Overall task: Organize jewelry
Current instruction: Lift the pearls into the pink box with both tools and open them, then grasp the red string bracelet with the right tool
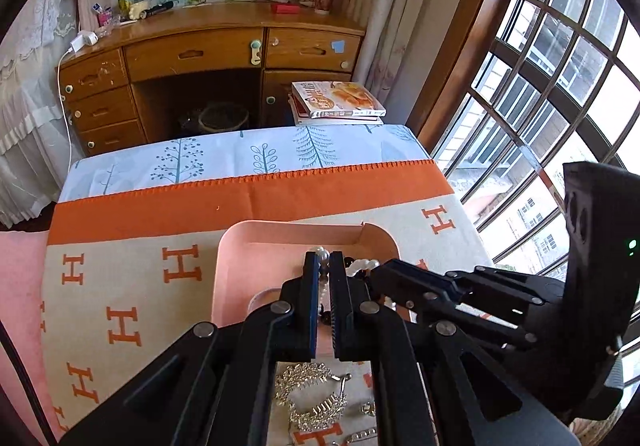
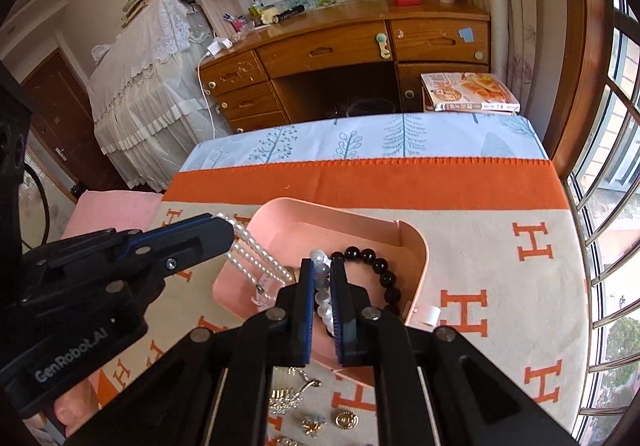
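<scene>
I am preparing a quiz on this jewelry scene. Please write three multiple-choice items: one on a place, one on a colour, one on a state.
1. The tray is: A green, B pink, C white.
2. The silver leaf brooch lies: A in the tray, B held in a claw, C on the cloth outside the tray.
3. The left claw is: A shut on the pearl strand, B wide open, C shut, empty.
B: its walls are pink. C: cloth lies under it. A: pearls sit between its fingers.
</scene>
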A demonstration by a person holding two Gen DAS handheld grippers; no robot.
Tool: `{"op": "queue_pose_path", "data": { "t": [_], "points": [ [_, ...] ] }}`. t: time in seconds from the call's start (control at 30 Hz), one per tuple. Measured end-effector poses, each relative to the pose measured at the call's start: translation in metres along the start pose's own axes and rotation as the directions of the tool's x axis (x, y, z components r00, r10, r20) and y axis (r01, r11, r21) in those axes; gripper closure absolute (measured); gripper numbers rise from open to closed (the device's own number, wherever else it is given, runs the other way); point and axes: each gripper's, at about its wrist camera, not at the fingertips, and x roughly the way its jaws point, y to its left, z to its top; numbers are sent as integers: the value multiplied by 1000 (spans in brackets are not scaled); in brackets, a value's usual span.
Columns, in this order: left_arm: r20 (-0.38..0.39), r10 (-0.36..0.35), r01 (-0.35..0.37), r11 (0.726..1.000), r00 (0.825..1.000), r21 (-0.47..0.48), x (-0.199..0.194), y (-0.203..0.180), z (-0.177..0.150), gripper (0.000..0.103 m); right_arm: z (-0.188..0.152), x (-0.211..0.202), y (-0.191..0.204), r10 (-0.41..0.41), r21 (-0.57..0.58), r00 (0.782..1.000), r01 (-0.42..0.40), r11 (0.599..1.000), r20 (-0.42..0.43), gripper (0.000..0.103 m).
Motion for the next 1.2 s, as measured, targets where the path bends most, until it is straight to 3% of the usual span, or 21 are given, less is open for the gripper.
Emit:
{"op": "queue_pose_path", "data": {
  "t": [0.2,0.53,0.6,0.87,1.2],
  "points": [
    [-33,-22,22,1000,999,-1,27,-6,0,100,-10,16,-15,-98,1,995,98,995,-9,94],
    [-97,-49,49,999,994,1,57,-18,-6,100,-20,-2,-34,-81,21,996,80,997,25,94],
    [-117,-50,50,999,992,0,61,-20,-7,94,-21,-4,-36,-82,19,996,82,996,27,94],
    [-118,25,-21,999,993,33,48,-19,-23,46,-38,-16,-39,-77,14,997,77,997,16,94],
    [-105,86,-80,995,991,55,-1,-6,-70,42,-82,-53,-32,-62,-18,998,63,998,9,94]
  ]
}}
